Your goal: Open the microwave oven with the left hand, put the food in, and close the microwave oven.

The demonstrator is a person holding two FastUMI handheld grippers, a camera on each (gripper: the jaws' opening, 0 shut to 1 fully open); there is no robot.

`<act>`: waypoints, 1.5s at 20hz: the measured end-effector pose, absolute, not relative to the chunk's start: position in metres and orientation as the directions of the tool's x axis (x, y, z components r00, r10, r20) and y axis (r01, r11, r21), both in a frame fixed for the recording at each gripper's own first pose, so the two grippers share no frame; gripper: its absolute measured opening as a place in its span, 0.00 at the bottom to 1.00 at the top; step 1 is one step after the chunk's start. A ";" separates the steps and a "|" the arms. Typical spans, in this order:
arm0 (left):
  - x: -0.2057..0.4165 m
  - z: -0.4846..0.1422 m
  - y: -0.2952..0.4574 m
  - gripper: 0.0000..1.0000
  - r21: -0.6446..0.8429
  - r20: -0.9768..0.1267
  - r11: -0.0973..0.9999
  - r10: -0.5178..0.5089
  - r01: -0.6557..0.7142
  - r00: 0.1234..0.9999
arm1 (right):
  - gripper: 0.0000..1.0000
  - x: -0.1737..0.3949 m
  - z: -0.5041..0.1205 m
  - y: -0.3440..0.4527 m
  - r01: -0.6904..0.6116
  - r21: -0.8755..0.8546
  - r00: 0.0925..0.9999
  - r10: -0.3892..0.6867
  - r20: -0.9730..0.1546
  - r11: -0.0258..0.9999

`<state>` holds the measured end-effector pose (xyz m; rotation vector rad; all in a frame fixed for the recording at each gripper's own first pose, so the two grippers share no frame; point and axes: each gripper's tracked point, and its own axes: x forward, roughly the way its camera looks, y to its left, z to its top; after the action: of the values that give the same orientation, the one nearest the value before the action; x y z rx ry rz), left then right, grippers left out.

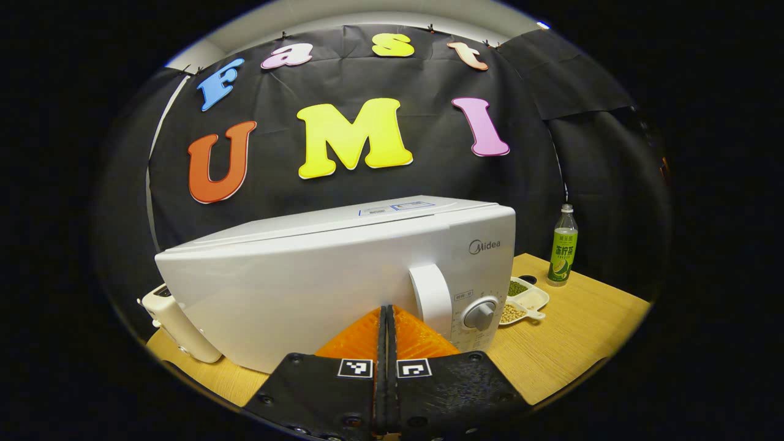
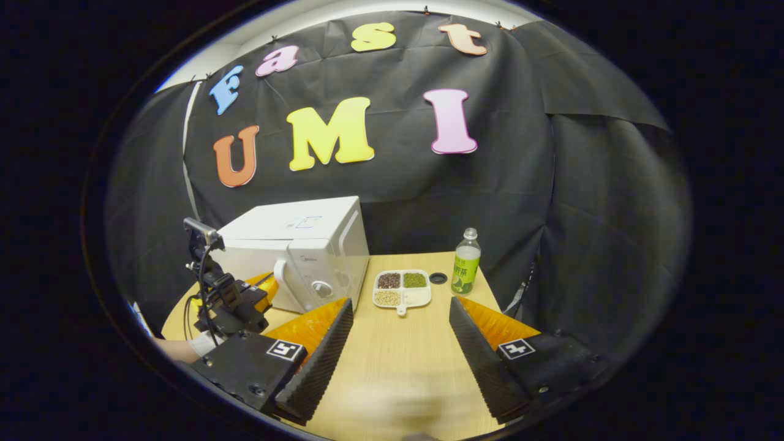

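Left gripper (image 1: 387, 318) clenched on nothing, fingers pressed together just short of the microwave oven (image 1: 343, 275) door, beside its handle (image 1: 430, 297). Right gripper (image 2: 401, 331) released — fingers wide apart above the wooden table (image 2: 398, 361). Farther on, a divided food tray (image 2: 402, 288) right of the closed microwave, green-labelled bottle (image 2: 467, 261) beyond.

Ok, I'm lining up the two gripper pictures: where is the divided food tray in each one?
Left gripper view: divided food tray right of centre, mostly behind the microwave's front corner, left of the green bottle.
Right gripper view: tray near centre, between microwave and bottle.
Shared landmark: the green bottle.
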<state>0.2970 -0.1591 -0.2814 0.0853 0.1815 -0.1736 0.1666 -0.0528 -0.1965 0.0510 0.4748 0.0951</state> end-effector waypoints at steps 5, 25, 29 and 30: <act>0.281 -0.288 -0.156 0.00 0.057 -0.243 0.984 -0.151 0.170 0.958 | 1.00 0.157 -0.191 -0.044 -0.081 0.060 0.891 0.099 -0.443 0.995; 0.083 -0.062 -0.016 0.95 0.043 -0.012 0.995 -0.089 0.090 0.996 | 0.92 0.076 -0.072 0.031 -0.079 0.004 0.986 0.079 -0.150 0.997; 0.052 -0.030 0.013 0.95 0.025 0.025 0.999 -0.037 0.037 0.999 | 0.91 0.063 -0.048 0.050 -0.094 -0.009 0.991 0.093 -0.100 0.995; 0.047 -0.025 0.018 0.96 0.023 0.028 0.999 -0.025 0.024 0.999 | 0.92 0.061 -0.042 0.054 -0.102 -0.007 0.991 0.101 -0.090 0.995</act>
<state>0.0467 0.0181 -0.0250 0.0226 -0.0286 -0.0245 0.0610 0.0543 -0.0420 -0.0118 0.0901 0.1023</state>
